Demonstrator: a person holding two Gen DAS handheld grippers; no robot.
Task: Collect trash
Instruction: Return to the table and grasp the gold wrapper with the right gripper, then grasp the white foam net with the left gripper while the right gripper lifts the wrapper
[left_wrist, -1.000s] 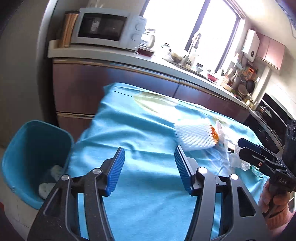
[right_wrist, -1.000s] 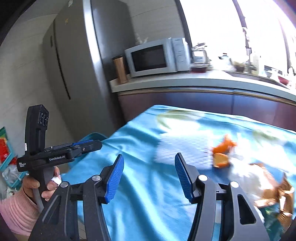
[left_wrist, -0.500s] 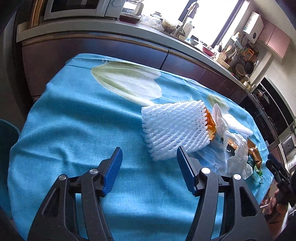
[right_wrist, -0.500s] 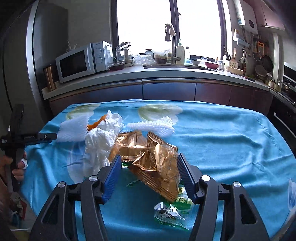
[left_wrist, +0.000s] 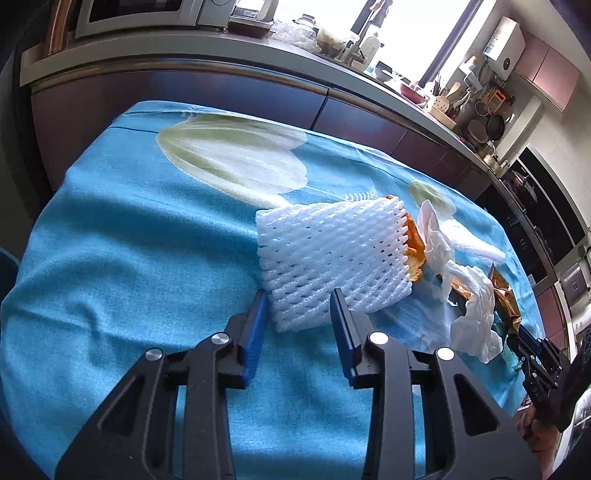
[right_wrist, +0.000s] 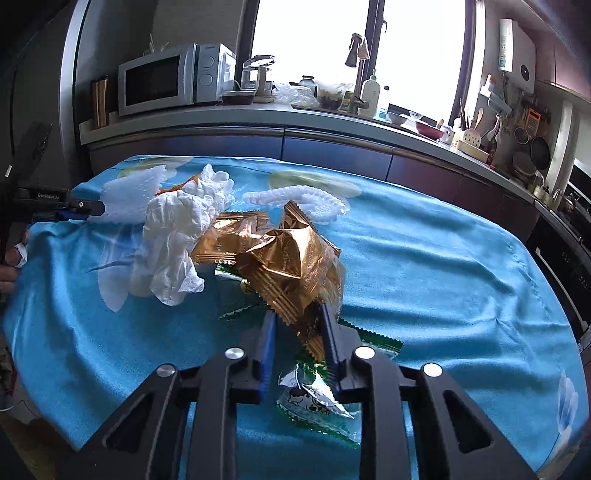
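A white foam net lies on the blue tablecloth, with orange peel at its far end. My left gripper is closing, both pads touching the net's near corner. In the right wrist view, crumpled gold wrappers sit on a green wrapper, beside white tissue. My right gripper is closing on the near edge of the gold wrapper. A silver wrapper lies under its fingers. A second foam net lies behind.
A kitchen counter with a microwave and a sink tap runs behind the table. An oven front stands to the right. A sliver of the teal bin shows past the table's left edge.
Both grippers came down over the table to the trash and their jaws narrowed. The left now has the foam net's corner between its pads, the right the gold wrapper.
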